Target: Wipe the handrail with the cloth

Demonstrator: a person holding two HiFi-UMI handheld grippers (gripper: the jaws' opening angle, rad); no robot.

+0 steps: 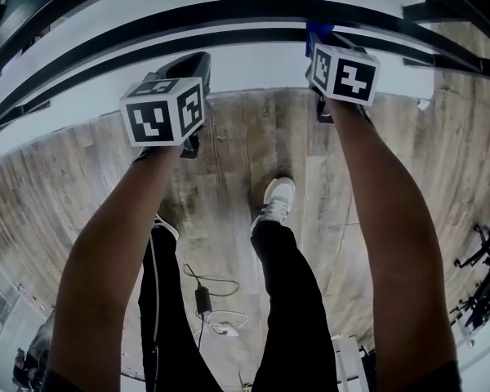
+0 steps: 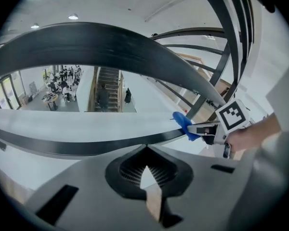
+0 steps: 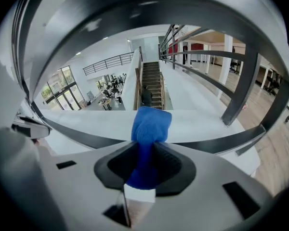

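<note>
Black handrail bars (image 1: 229, 11) curve across the top of the head view. My right gripper (image 1: 320, 43) is shut on a blue cloth (image 1: 316, 24), which sticks up between the upper bar and the lower bar (image 1: 188, 49). In the right gripper view the cloth (image 3: 151, 126) bulges out of the gripper (image 3: 147, 146) in front of the lower bar (image 3: 216, 141); I cannot tell whether it touches. My left gripper (image 1: 198, 62) is held to the left, just below the lower bar, shut (image 2: 145, 150) with nothing in it. It sees the cloth (image 2: 184, 123) by the bar (image 2: 86, 146).
Beyond the rails is a white ledge (image 1: 253, 68) and an open hall far below with stairs (image 3: 151, 83) and people. The person's legs and a white shoe (image 1: 278, 198) stand on a wooden floor. A cable with a charger (image 1: 204, 298) lies there; black stands (image 1: 482, 288) are at right.
</note>
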